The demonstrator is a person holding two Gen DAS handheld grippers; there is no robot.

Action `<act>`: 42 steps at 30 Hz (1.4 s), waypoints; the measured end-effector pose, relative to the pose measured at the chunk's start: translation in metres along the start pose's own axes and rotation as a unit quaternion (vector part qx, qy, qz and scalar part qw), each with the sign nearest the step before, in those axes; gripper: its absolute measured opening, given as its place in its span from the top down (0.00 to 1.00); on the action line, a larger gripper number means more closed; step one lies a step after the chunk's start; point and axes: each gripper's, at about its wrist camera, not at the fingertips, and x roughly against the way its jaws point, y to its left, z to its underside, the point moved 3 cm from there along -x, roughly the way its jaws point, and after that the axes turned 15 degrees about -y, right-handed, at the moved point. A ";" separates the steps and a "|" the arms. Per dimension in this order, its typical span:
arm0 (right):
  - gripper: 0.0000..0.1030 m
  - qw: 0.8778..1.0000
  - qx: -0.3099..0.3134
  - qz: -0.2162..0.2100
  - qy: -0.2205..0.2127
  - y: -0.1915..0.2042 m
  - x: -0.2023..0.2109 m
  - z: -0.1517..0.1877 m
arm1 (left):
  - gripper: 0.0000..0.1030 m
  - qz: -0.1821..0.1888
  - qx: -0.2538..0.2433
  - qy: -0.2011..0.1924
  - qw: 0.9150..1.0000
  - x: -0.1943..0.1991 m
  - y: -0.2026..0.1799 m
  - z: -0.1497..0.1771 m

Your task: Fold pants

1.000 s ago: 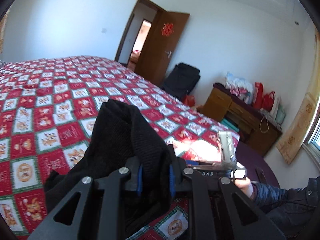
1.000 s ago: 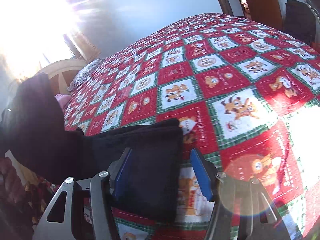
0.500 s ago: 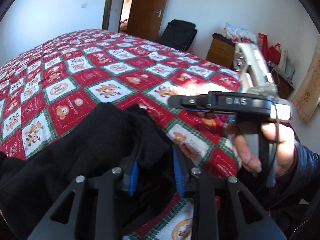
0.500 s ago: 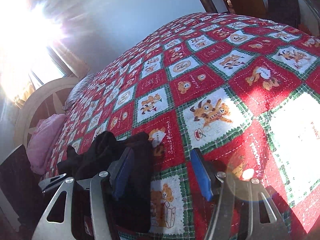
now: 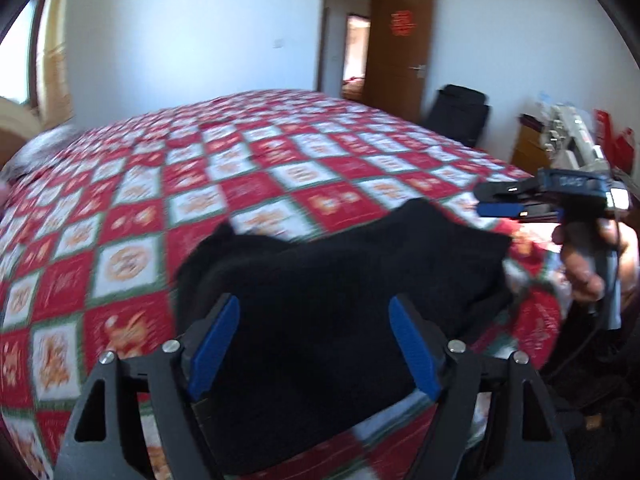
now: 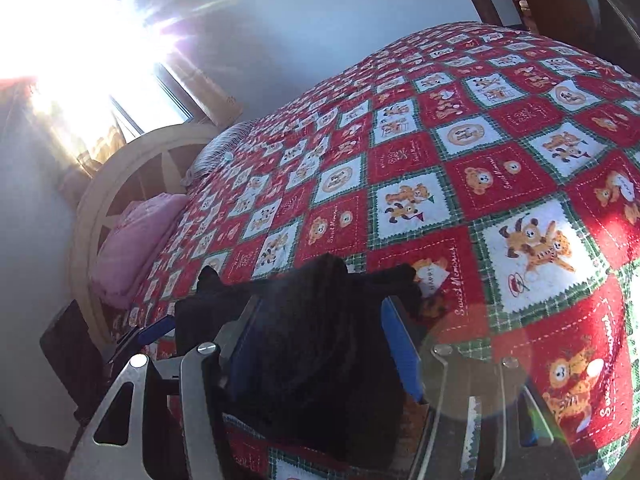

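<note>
As seen from the left wrist, the left gripper (image 5: 314,344) has just been opening and now stands wide, pads clear of the black pants (image 5: 340,300), which lie bunched on the quilt (image 5: 120,220) near the bed's edge rather than pinched up as before: released, likely one fold done. From the right wrist, the right gripper (image 6: 320,344) is part-open as before, straddling the pants (image 6: 320,340) without pressing.

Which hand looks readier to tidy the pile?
Probably the right gripper: its jaws sit low around the black pants on the quilt. The left gripper has just been opening over the pants.
</note>
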 end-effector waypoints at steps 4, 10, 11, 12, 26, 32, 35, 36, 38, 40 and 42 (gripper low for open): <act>0.41 0.999 0.005 0.009 0.046 0.007 -0.022 0.010 | 0.22 -0.029 0.065 0.008 0.997 -0.004 0.035 0.018; 0.84 0.993 0.070 0.043 0.081 0.018 -0.040 0.036 | 0.13 -0.029 0.111 0.015 0.993 -0.014 0.042 0.032; 0.85 0.994 0.073 0.042 0.071 0.021 -0.033 0.035 | 0.11 -0.031 0.109 0.015 0.994 -0.015 0.041 0.032; 0.86 0.995 0.072 0.031 0.056 0.026 -0.023 0.032 | 0.10 -0.033 0.105 0.015 0.994 -0.014 0.041 0.033; 0.49 0.991 0.037 0.127 -0.020 -0.023 0.019 0.013 | 0.00 -0.039 0.092 0.033 0.994 -0.018 0.040 0.043; 0.49 0.996 0.084 0.030 -0.020 0.038 0.010 -0.020 | 0.00 -0.060 0.113 0.008 0.992 -0.009 0.053 0.036; 0.49 0.995 0.079 -0.037 0.043 0.074 -0.036 -0.017 | 0.00 -0.053 0.108 0.030 0.992 -0.016 0.051 0.045; 0.49 0.994 0.078 -0.052 0.063 0.085 -0.055 -0.015 | 0.00 -0.048 0.104 0.034 0.993 -0.016 0.049 0.047; 0.49 0.987 0.057 -0.082 0.125 0.102 -0.098 -0.006 | 0.00 -0.048 0.082 0.035 0.995 -0.015 0.044 0.049; 0.49 0.980 0.063 -0.095 0.164 0.112 -0.126 0.004 | 0.00 -0.045 0.085 0.033 0.995 -0.014 0.045 0.049; 0.49 0.963 0.052 -0.123 0.233 0.122 -0.157 0.021 | 0.00 -0.041 0.092 0.030 0.995 -0.013 0.047 0.050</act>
